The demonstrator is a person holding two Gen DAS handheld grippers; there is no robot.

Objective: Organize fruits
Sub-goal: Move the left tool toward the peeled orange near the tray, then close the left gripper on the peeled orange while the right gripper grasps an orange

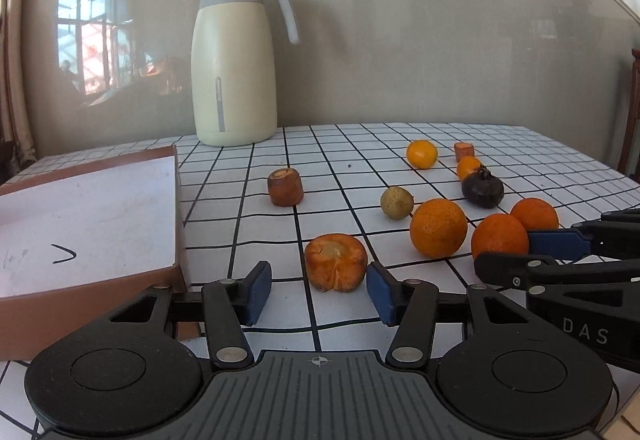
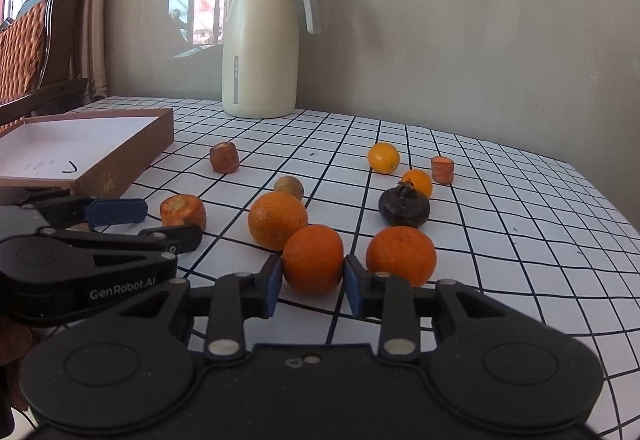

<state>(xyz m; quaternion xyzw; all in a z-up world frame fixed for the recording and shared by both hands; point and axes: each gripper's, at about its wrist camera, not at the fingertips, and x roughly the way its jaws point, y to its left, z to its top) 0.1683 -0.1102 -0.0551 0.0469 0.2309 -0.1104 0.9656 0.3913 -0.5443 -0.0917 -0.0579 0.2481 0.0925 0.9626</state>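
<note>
My right gripper (image 2: 313,285) is shut on an orange (image 2: 313,258) that rests on the checked tablecloth; both blue pads press its sides. The same orange (image 1: 499,236) shows in the left wrist view. My left gripper (image 1: 319,291) is open around a stubby carrot chunk (image 1: 336,262): the right pad (image 1: 380,294) is at its side, and the left pad (image 1: 258,292) stands clear of it. Two more oranges (image 2: 277,220) (image 2: 401,254) lie beside the held one. An open brown box (image 1: 88,216) with a white floor sits to the left.
Further back lie a dark round fruit (image 2: 404,207), a brownish-green fruit (image 2: 289,187), two small yellow-orange fruits (image 2: 384,157) (image 2: 417,182) and two carrot pieces (image 2: 225,158) (image 2: 443,169). A cream jug (image 2: 260,40) stands by the wall. A wooden chair (image 2: 44,36) is at the left.
</note>
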